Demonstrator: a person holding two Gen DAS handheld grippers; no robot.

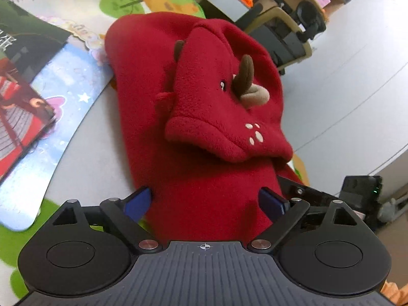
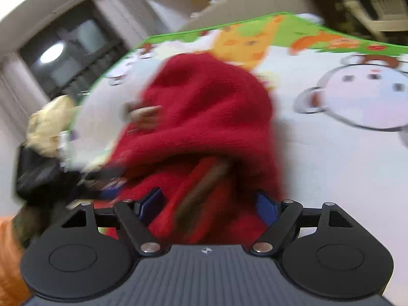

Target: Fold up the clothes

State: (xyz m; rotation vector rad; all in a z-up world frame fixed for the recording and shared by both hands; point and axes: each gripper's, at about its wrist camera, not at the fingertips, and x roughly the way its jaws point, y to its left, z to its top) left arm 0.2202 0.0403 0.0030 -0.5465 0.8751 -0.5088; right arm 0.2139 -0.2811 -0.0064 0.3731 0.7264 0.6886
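Observation:
A red fleece garment point(image 1: 193, 117) with a hood, brown antlers point(image 1: 245, 72) and a white paw print lies bunched on a cartoon play mat point(image 1: 76, 5). My left gripper point(image 1: 204, 202) has its blue pads point(image 1: 137, 202) spread wide, with the red fleece filling the gap between them. In the blurred right wrist view the same garment point(image 2: 204, 117) fills the gap of my right gripper point(image 2: 209, 206), whose blue pads point(image 2: 151, 204) also stand wide apart. I cannot tell whether either one pinches the cloth.
Glossy picture books point(image 1: 28, 102) lie on the mat at the left. A chair and furniture point(image 1: 288, 33) stand beyond the mat's far edge. The right gripper's black body point(image 1: 357, 199) shows at the lower right. A cluttered pile point(image 2: 46, 137) sits off the mat's left.

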